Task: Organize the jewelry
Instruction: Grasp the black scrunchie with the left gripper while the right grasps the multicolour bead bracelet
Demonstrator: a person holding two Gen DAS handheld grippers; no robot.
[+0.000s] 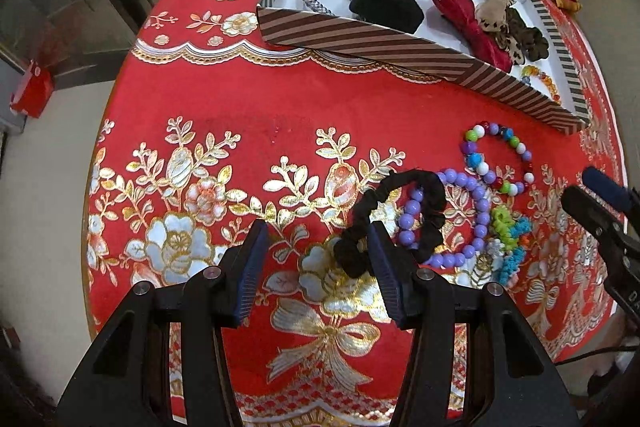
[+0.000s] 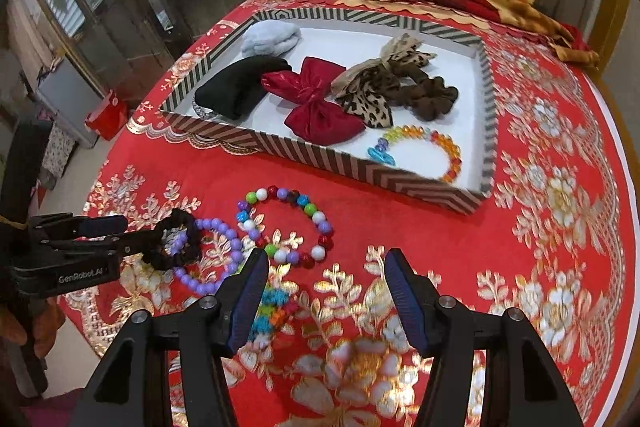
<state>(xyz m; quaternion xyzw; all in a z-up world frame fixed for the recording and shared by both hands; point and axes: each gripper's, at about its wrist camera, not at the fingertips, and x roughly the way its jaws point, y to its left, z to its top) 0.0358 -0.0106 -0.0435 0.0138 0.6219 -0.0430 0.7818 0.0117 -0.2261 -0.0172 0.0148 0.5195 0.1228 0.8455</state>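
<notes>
Black scrunchie [image 1: 390,219] partly behind left gripper [image 1: 318,243], spread | right gripper [image 2: 326,279] spread

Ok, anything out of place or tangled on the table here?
Yes: four pieces lie outside the striped tray. The black scrunchie overlaps the purple bead bracelet; beside them lie the multicolour bead bracelet and a bright crocheted tie.

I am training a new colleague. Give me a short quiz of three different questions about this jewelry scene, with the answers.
1. True or false: the left gripper is shut on the black scrunchie.
2. What lies in the striped tray? A) purple bead bracelet B) red bow C) multicolor bead bracelet
3. Fill in: the right gripper is ____.

Key: 1 false; 2 B; 3 open
</notes>
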